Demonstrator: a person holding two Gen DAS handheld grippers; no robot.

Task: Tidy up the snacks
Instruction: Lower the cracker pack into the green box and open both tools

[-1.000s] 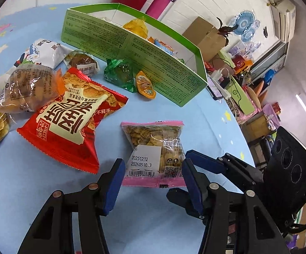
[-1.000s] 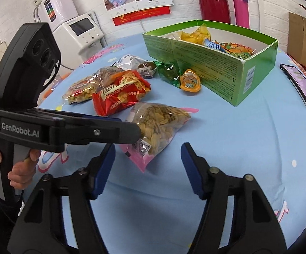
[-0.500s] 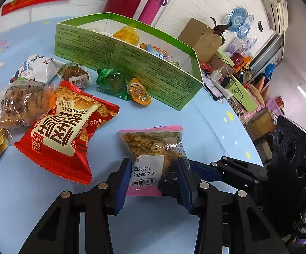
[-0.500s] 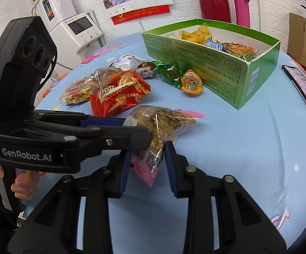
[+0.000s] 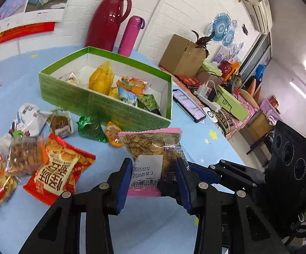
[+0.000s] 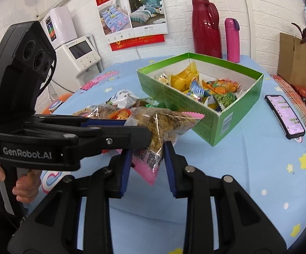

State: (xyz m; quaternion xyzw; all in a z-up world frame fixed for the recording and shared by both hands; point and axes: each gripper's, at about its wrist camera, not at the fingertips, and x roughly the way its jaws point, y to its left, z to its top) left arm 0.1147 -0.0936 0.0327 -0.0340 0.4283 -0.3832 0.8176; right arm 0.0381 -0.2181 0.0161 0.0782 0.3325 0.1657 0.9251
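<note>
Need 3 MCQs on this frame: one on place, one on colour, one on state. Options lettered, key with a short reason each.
1. Where is the phone?
A. inside the green box
B. on the tablecloth beside the green box
C. under the red snack bag

2. What colour is the smaller bottle next to the red thermos?
A. pink
B. white
C. black

3. What state is the pink-edged cracker bag in?
A. flat on the table, untouched
B. already in the box
C. held by both grippers

Key:
1 B, it lies flat on the cloth outside the green box.
2 A, its body is pink.
3 C, the left gripper and right gripper each pinch it between their fingers.
</note>
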